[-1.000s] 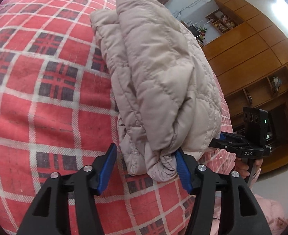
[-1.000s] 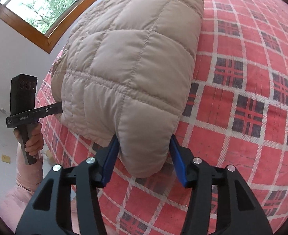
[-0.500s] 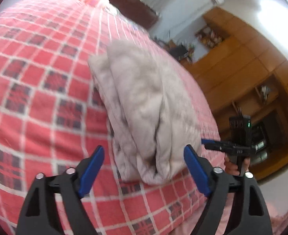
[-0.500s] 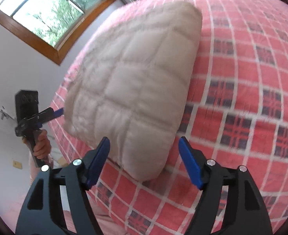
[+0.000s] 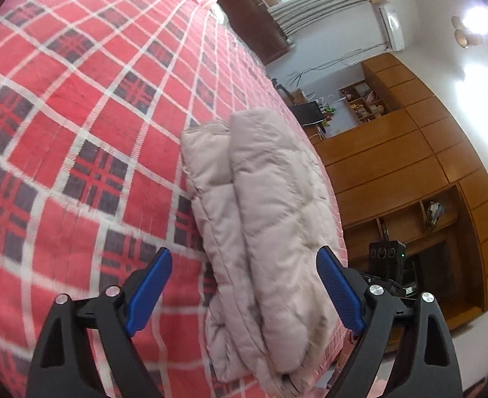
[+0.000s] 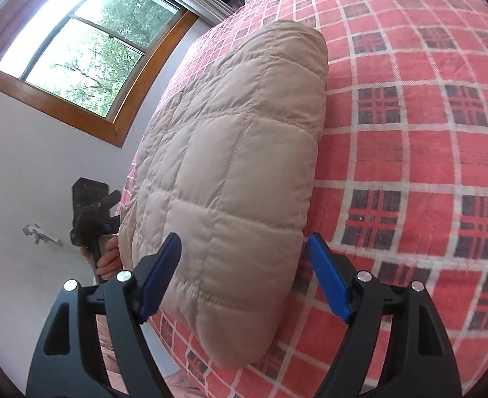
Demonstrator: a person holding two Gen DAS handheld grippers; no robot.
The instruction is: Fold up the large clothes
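Resting folded on the red plaid bedspread (image 6: pixel 409 132), the beige quilted puffer jacket (image 6: pixel 237 179) looks finished.
Left gripper (image 5: pixel 244 295) and right gripper (image 6: pixel 244 275) gape wide, holding nothing.

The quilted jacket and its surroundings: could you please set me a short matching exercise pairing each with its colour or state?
Things:
1. quilted jacket
2. bedspread
3. left gripper
4. wardrobe

Descriptions:
A. brown wood
B. open, holding nothing
C. red plaid
D. beige, folded on the bed

Pairs: 1-D, 2-C, 3-B, 4-A
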